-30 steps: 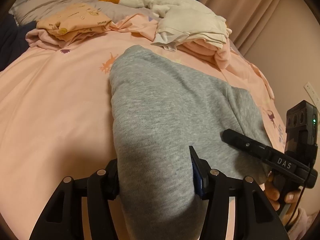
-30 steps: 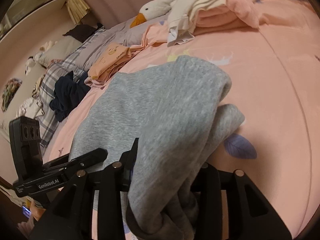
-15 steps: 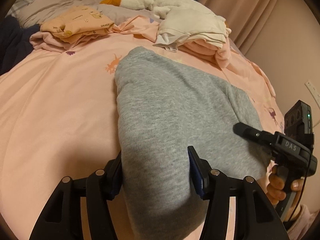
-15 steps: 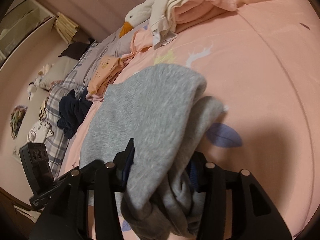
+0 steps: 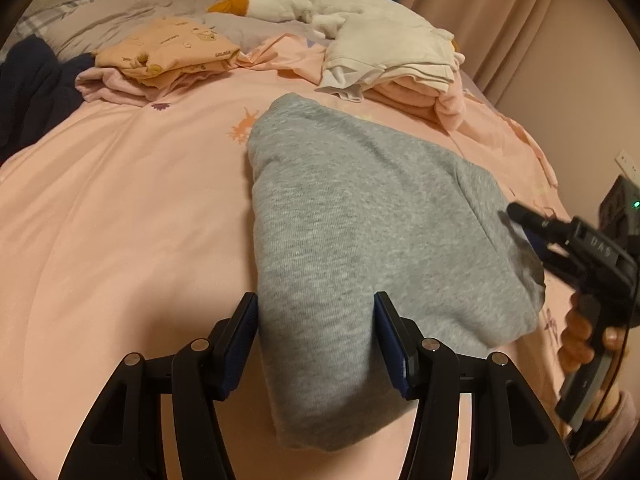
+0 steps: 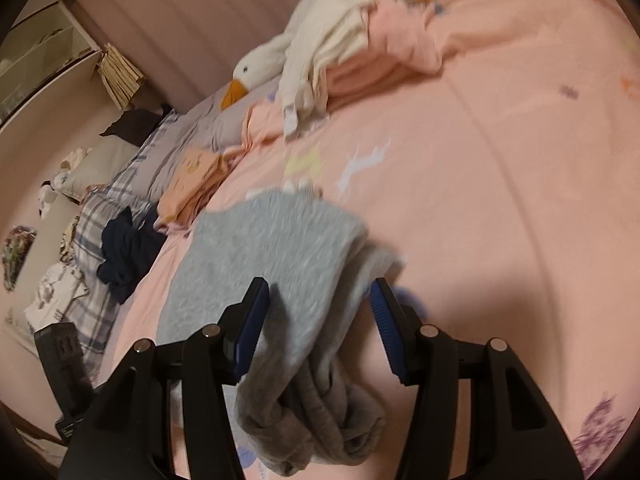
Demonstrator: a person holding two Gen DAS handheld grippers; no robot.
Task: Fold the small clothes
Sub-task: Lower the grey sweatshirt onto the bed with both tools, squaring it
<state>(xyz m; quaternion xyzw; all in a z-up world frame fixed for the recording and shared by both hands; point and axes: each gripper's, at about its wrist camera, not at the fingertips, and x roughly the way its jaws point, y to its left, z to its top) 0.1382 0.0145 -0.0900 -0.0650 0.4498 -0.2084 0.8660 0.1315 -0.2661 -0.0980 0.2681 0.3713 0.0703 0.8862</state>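
A grey sweatshirt-like garment (image 5: 360,208) lies folded on the pink bed sheet (image 5: 120,200). My left gripper (image 5: 316,320) is at its near end, and the thick fold fills the gap between the blue pads, which press on both sides. In the right wrist view the same grey garment (image 6: 280,248) sits bunched between the fingers of my right gripper (image 6: 318,316). Its jaws are opening, with a gap showing at each pad. From the left wrist view, the right gripper (image 5: 532,232) is at the garment's right edge, held by a person's hand (image 5: 580,336).
At the back a folded orange garment (image 5: 168,52) lies on a pink one, and a white-and-pink folded stack (image 5: 392,52) sits to the right. A plush goose (image 5: 280,0) rests behind them. Dark navy clothes (image 5: 28,88) lie at the far left.
The right gripper's jaws have spread and let go of the grey cloth, and it has drawn back toward the garment's right edge. The left gripper keeps its hold.
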